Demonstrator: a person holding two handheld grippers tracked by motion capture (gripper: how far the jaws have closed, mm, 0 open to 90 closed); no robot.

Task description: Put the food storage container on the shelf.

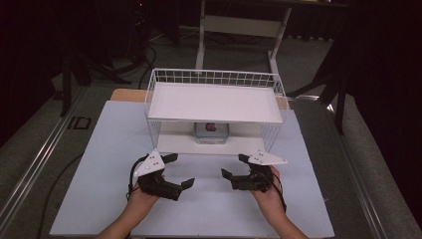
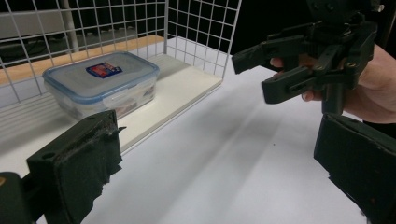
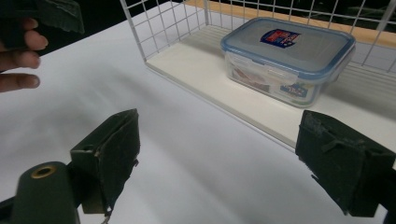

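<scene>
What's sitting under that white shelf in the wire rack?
Under the top shelf of the wire rack, a clear plastic box with a blue-rimmed lid stands on the lower board. Something lies inside, but the walls blur it too much to identify.

Setting: lab or recording studio. Evidence: black curtains (image 1: 45, 40) behind, floor rails (image 1: 35, 159), white-topped table (image 1: 114, 144), trailing cables (image 1: 144, 55).

We see our left hand-held gripper (image 1: 175, 171) at lower centre-left and our right hand-held gripper (image 1: 235, 166) at lower centre-right, both with jaws spread, over the white tabletop (image 1: 99, 164). Above them, mid-frame, stands a white wire shelf rack (image 1: 214, 102); a clear food container (image 1: 211, 132) sits on its lower board.
</scene>
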